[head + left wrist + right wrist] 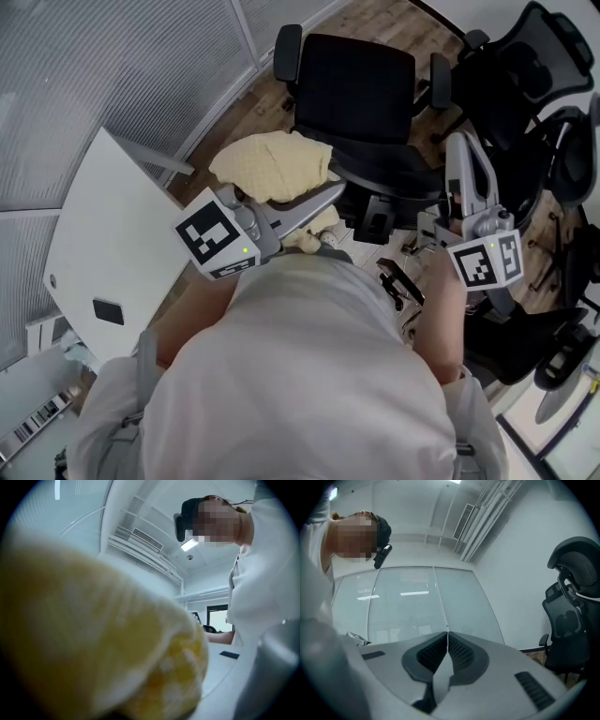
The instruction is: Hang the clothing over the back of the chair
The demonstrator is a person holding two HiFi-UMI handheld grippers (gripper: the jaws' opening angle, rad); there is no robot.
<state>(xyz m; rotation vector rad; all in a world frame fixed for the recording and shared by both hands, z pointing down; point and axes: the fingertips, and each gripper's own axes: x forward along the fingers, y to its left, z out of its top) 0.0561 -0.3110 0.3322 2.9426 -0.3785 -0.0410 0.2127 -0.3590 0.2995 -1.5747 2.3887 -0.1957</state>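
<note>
Two handheld tools are up in front of the person [309,375] in a white shirt. The left gripper [323,195] is clamped on a pale yellow fluffy garment [272,164], which bunches over its jaws and fills most of the left gripper view [93,634], so the pads themselves are buried in cloth. The garment is held in the air just beside the near left edge of a black office chair [356,89] with two armrests; whether the cloth touches the chair cannot be told. On its other side, the garment hangs near the corner of a white table [103,225], with a strip of wooden floor [253,108] showing between table and chair.

The right gripper [461,141] [447,634] has its jaws pressed together with nothing between them, and it stands apart from the garment, off the chair's right side. Close behind it, black mesh chairs [525,84] [572,620] crowd the right edge of the space, leaving little room there. A glass partition with blinds [112,66] [417,602] closes off the far left, beyond the table
</note>
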